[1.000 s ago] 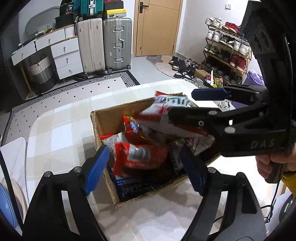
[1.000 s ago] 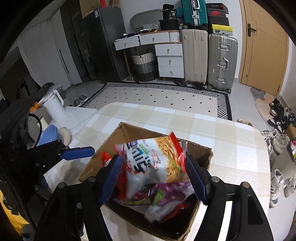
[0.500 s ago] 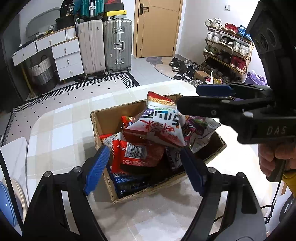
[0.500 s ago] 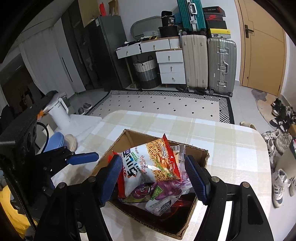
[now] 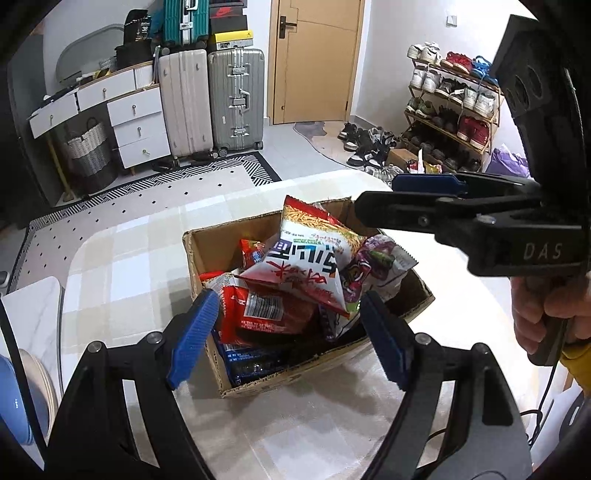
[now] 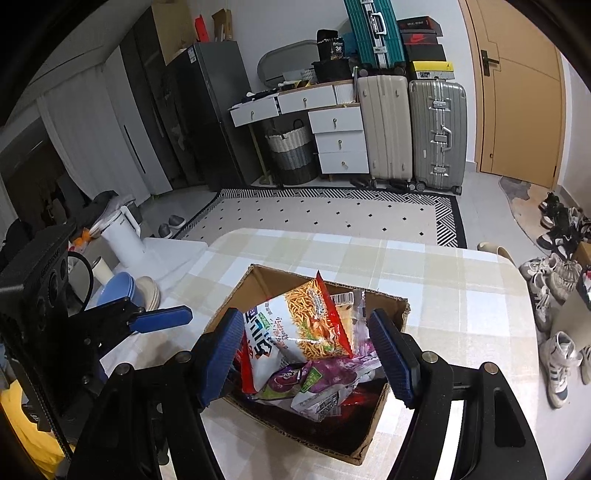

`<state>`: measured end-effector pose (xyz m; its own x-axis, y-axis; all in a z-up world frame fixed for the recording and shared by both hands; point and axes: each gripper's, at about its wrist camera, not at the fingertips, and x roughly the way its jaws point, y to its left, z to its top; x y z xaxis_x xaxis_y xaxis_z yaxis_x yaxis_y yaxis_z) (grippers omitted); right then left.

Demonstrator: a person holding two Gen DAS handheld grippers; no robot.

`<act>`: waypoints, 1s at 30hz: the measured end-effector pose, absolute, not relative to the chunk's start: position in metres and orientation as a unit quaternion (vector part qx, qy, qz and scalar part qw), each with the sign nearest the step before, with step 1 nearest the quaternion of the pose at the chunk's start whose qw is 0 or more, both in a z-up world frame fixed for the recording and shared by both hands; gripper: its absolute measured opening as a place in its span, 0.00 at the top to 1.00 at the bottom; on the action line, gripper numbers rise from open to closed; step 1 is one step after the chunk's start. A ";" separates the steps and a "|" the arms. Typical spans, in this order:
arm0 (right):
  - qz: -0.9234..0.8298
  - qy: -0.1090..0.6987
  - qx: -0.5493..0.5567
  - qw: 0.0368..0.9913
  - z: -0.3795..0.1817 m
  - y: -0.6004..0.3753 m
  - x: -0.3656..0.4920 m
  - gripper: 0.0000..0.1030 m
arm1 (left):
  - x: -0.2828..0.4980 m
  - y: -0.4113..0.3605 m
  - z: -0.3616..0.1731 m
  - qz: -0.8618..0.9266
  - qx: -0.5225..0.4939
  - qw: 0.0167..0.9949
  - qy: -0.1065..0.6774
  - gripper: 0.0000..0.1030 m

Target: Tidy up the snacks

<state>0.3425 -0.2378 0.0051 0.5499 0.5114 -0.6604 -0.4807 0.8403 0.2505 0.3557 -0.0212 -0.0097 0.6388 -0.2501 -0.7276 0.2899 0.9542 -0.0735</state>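
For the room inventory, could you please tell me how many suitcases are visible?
3: a beige suitcase and a silver suitcase stand side by side left of the door; a teal suitcase sits above the beige one. Others may be hidden behind.

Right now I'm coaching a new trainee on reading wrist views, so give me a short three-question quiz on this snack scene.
1. True or false: the right gripper has its jaws shut on a snack bag.
2. Which bag lies topmost in the cardboard box? A) noodle-snack bag B) purple bag C) blue packet
3. Fill in: the box stands on a ____ tablecloth.

Key: 1 false, both the right and the left gripper are open and hold nothing; 2 A; 3 checked.
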 end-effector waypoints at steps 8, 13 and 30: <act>0.283 0.358 0.028 0.889 0.026 -0.249 0.328 0.30 | 0.330 -0.019 0.018 -0.140 0.014 0.915 0.377 0.25; 0.284 0.339 0.031 0.896 0.047 -0.255 0.313 0.30 | 0.308 -0.020 0.048 -0.131 0.007 0.926 0.353 0.25; 0.290 0.194 0.057 0.935 0.138 -0.300 0.185 0.06 | 0.153 -0.008 0.195 -0.030 0.009 0.977 0.209 0.01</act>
